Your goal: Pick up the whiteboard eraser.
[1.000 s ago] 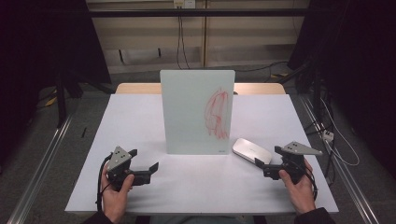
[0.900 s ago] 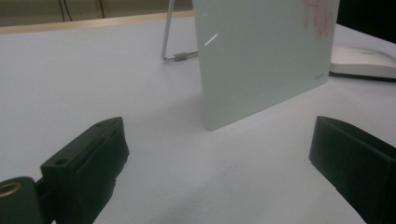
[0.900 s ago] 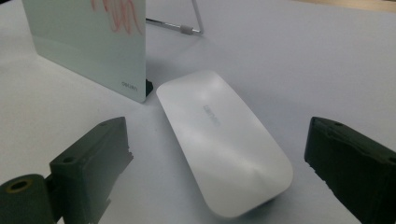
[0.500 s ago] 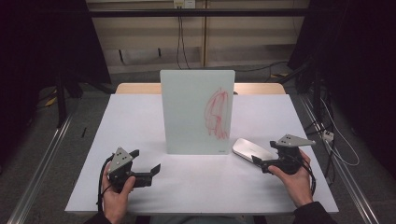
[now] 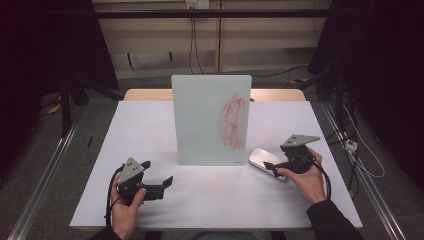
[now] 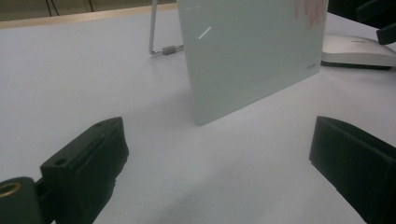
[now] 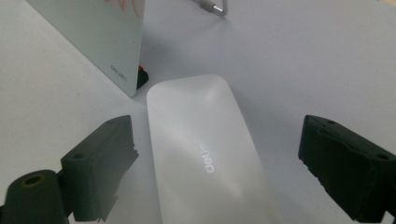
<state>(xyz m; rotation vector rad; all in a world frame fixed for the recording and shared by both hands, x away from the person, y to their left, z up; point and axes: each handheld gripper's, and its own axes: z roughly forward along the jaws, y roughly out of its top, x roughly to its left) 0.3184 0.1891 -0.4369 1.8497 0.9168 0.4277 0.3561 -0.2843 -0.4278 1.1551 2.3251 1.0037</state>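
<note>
A small whiteboard (image 5: 211, 120) stands upright near the middle of the white table (image 5: 150, 130), propped on a wire stand, with red scribble (image 5: 233, 121) on its right half. Just beside its lower right corner lies a flat white eraser (image 7: 205, 158), toward the table's right edge.

The right gripper (image 5: 274, 167) hangs over the eraser with its jaws wide, one on each side and neither touching. The left gripper (image 5: 162, 182), also wide and empty, rests near the front edge, left of the board.

The eraser's long axis runs diagonally, its far end pointing at the board's corner, its near end toward the person's right hand (image 5: 305, 177).

The likely risk is the smooth, rounded casing squirting out if the jaws close off-centre. A shove forward could also knock the lightly propped board over.
</note>
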